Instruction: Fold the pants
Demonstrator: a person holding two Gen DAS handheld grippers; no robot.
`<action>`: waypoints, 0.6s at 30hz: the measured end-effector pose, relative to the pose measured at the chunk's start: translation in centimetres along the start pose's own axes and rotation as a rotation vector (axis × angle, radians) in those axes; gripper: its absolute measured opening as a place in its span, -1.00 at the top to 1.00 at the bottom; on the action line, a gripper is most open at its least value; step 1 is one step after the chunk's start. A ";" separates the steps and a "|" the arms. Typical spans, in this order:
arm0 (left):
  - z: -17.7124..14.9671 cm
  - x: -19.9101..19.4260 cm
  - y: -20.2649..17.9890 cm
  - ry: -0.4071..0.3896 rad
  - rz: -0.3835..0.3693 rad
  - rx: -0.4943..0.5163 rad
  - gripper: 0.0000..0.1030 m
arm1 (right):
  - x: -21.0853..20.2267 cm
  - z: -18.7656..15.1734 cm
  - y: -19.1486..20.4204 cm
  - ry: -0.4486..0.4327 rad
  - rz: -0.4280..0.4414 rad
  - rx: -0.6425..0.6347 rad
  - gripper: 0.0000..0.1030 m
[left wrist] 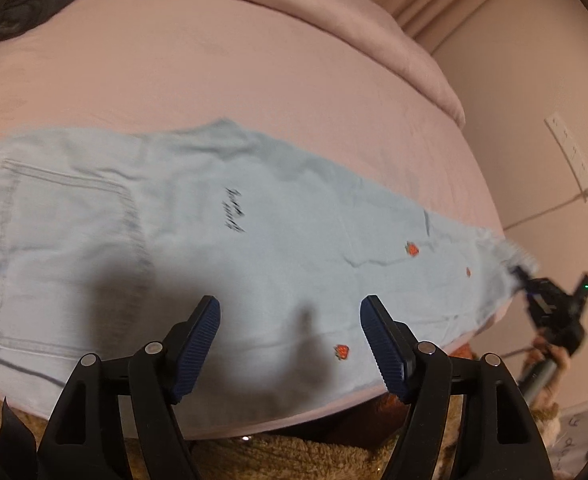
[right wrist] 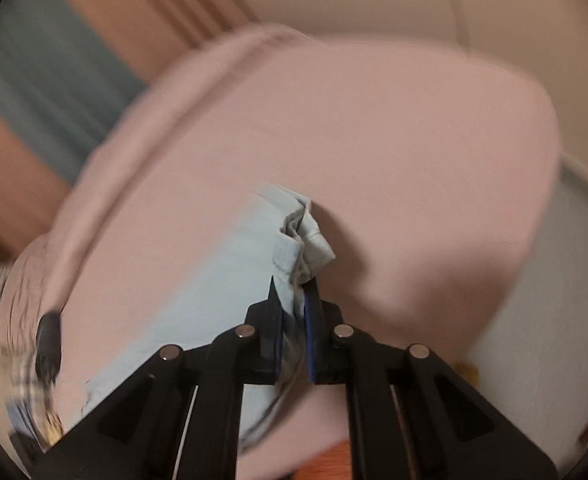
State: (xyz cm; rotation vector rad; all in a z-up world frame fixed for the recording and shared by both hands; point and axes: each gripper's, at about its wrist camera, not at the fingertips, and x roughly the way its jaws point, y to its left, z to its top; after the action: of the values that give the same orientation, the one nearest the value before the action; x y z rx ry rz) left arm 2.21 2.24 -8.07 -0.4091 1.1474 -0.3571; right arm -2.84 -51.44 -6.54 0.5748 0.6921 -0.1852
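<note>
Right gripper [right wrist: 294, 300] jaws clenched on hem of light-blue denim pants [left wrist: 222, 240], lower centre; left gripper [left wrist: 290, 340] released. Next: carry hem toward waistband w/o slipping.

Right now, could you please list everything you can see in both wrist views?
pants: one, light blue with small red patches and dark script, laid flat across the bed, leg end at the bed's right edge
bed: one, pink sheet, under the pants
pillow: one, dark grey, far left corner of the bed
rug: one, tan and shaggy, on the floor by the bed
outlet strip: one, white, on the wall at right
left gripper: one, black with blue pads, open above the pants, holding nothing
right gripper: one, black with blue pads, shut on the pants' leg end
</note>
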 end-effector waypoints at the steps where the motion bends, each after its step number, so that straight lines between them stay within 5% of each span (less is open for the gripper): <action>1: 0.0 -0.3 0.4 -0.010 0.002 -0.007 -0.41 | -0.8 0.0 2.4 -0.013 0.059 -0.057 0.81; 4: 0.3 -0.9 1.6 -0.031 -0.004 -0.045 -0.41 | -2.3 -2.0 11.0 0.016 0.288 -0.259 0.81; 7: 0.4 -1.2 2.4 -0.040 -0.039 -0.089 -0.41 | -0.4 -7.2 18.0 0.188 0.475 -0.420 0.80; 10: 0.2 -1.2 3.1 -0.041 -0.035 -0.118 -0.41 | 4.2 -13.3 21.1 0.401 0.490 -0.497 0.80; 13: -0.1 -0.8 3.2 -0.029 -0.027 -0.122 -0.41 | 8.8 -19.5 20.9 0.598 0.357 -0.534 0.79; 18: -0.4 -1.5 4.0 -0.033 -0.049 -0.133 -0.41 | 6.6 -17.5 22.9 0.517 0.419 -0.578 0.80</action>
State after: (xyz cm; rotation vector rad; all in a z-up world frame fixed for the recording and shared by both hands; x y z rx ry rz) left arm 1.54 6.38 -8.96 -0.5588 1.1336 -0.3167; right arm 0.52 -22.48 -11.70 0.1923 1.0534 0.5609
